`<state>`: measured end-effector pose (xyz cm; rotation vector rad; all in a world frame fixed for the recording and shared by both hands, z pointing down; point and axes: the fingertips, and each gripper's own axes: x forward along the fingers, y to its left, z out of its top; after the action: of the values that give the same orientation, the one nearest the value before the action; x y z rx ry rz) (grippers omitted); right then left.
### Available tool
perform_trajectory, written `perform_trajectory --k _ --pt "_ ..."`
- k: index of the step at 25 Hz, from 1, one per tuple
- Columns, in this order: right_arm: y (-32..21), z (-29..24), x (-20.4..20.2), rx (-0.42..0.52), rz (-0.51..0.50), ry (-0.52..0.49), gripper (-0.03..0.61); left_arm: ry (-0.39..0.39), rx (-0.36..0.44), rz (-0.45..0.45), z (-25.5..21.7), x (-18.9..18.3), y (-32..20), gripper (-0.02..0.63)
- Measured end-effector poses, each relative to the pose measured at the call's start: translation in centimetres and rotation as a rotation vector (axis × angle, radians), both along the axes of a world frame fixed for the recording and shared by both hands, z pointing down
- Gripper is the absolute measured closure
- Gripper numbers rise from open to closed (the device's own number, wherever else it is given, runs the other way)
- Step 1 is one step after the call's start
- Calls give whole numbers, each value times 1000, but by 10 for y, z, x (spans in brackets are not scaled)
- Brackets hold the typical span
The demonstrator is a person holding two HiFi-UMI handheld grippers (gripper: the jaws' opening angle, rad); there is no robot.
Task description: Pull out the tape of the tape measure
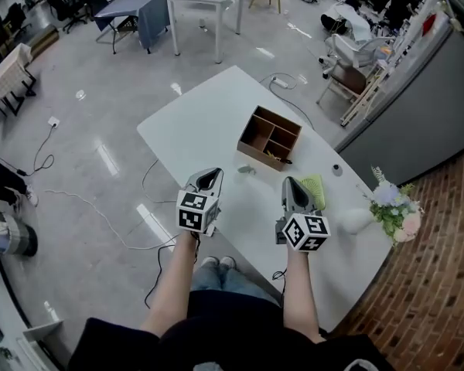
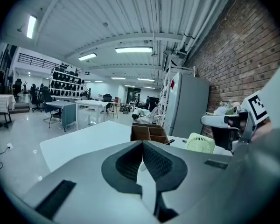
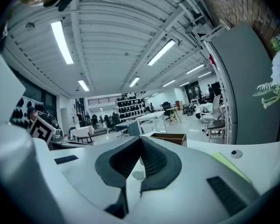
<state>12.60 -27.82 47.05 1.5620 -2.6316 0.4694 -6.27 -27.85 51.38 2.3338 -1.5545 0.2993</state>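
**A:** How do the jaws stand?

**B:** The left gripper [image 2: 143, 146] is clenched, its ribbed pads pressed together with nothing between them. The right gripper [image 3: 140, 141] is the same, closed tight and empty. Both hang above the near part of the white tabletop [image 1: 209, 122], side by side and apart from each other.

**A:** And the tape measure?

**B:** I take it to be the small grey-green thing [image 1: 247, 170] lying on the tabletop ahead of the jaws and between their two lines, just beside the near wall of the wooden box [image 1: 255, 152]. It's too small to be sure. Neither gripper touches it. A pale green round thing [image 1: 315, 188] sits right by the right gripper, and it isn't part of the job.

**A:** How will it handle?

**B:** I'd expect a hard, light case that skids easily on that smooth top, so one pair of jaws should clamp it across its flat sides. The tape itself is probably thin, springy and slick, and wants to snap back in. The other jaws should pinch the end hook, not the bare blade, and draw straight out.

**A:** So nothing is started?

**B:** As I judge it, no. Both pairs must open first.
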Motion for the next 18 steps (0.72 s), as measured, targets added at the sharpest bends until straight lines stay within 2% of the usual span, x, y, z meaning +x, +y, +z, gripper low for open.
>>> perform_trajectory --k 7,16,17,18 --pt "-17 12 -3 -28 28 5 575 -20 -32 68 22 1 -27 591" --pt "-29 46 -1 -106 42 1 575 -50 -108 223 72 32 -54 585" --pt "-31 50 -1 -114 42 0 575 -53 -125 248 80 36 -57 565" --pt "-34 54 0 -122 43 0 575 -63 -144 275 88 39 -61 518"
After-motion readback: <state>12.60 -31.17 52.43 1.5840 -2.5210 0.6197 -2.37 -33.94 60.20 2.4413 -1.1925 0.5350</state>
